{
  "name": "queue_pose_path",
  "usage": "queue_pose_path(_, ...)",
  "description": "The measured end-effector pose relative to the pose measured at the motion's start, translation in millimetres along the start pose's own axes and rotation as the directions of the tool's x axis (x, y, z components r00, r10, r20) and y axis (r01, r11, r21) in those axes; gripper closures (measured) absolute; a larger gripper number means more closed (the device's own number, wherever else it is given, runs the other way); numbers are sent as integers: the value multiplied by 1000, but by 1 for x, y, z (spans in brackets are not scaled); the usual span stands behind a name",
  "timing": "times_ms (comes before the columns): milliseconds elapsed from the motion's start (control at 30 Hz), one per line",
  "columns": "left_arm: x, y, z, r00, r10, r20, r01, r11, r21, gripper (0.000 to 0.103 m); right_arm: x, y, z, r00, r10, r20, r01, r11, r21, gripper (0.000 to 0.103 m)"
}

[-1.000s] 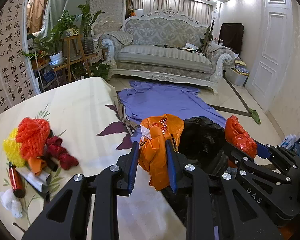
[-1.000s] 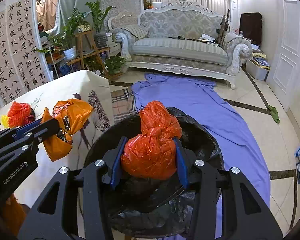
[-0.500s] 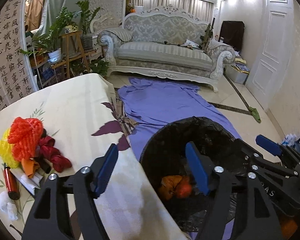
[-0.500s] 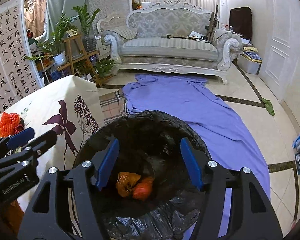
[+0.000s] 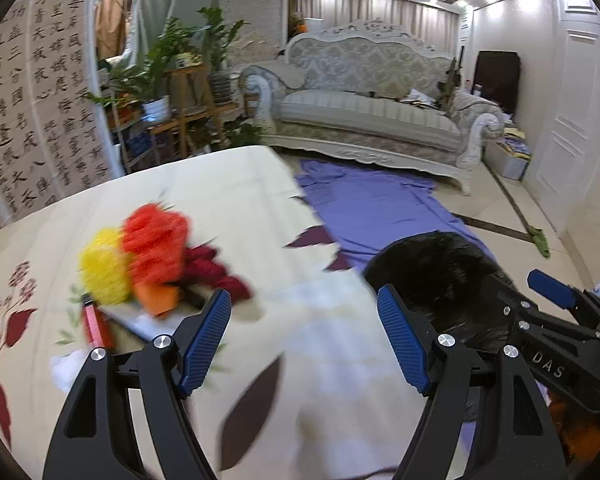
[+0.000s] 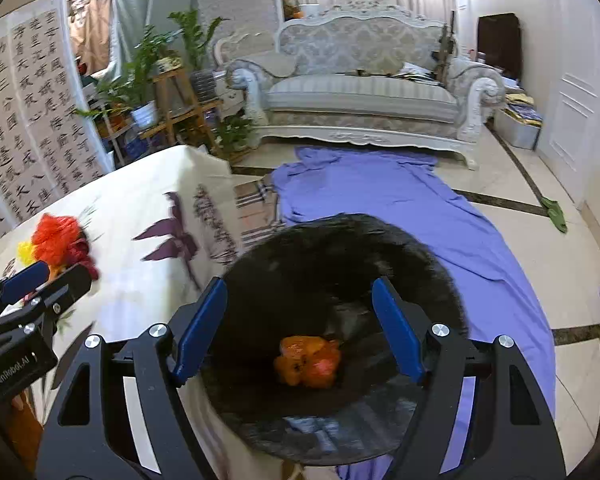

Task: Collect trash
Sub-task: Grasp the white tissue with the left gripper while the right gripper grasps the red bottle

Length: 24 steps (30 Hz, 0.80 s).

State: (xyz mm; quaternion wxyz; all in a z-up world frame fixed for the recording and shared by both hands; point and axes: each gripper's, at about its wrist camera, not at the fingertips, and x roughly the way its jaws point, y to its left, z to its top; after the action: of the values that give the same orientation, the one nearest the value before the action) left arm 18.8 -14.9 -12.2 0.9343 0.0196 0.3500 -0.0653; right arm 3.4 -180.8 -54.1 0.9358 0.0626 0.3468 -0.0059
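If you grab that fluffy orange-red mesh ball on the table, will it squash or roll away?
The fluffy orange-red mesh ball looks like loose netting, so it would probably squash and feel light. It seems bunched against the yellow mesh ball and dark red scraps, so rolling looks unlikely.

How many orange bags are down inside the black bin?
2. Both lie together at the bottom of the black bin: the orange bag on the left, the redder bag touching it on the right. More could hide under the dark liner folds.
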Motion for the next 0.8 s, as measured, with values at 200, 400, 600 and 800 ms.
queue_pose_path(200, -17, 38, -11, 997, 76, 1, -76, 996, -51, 29, -1, 37, -3, 998, 61, -19, -62, 997, -45, 30)
queue_pose_path(400, -29, 74, -24, 990, 141, -9, -141, 984, -107, 29, 0, 75, -7, 992, 115, -43, -119, 987, -103, 30)
queue_pose_path(600, -34, 105, -37, 979, 203, -25, -205, 967, -152, 29, 1, 107, -13, 986, 151, -68, -160, 975, -155, 30)
queue_pose_path(800, -25, 126, -51, 973, 216, -76, -227, 956, -186, 30, 4, 127, -15, 982, 166, -89, -180, 966, -185, 30)
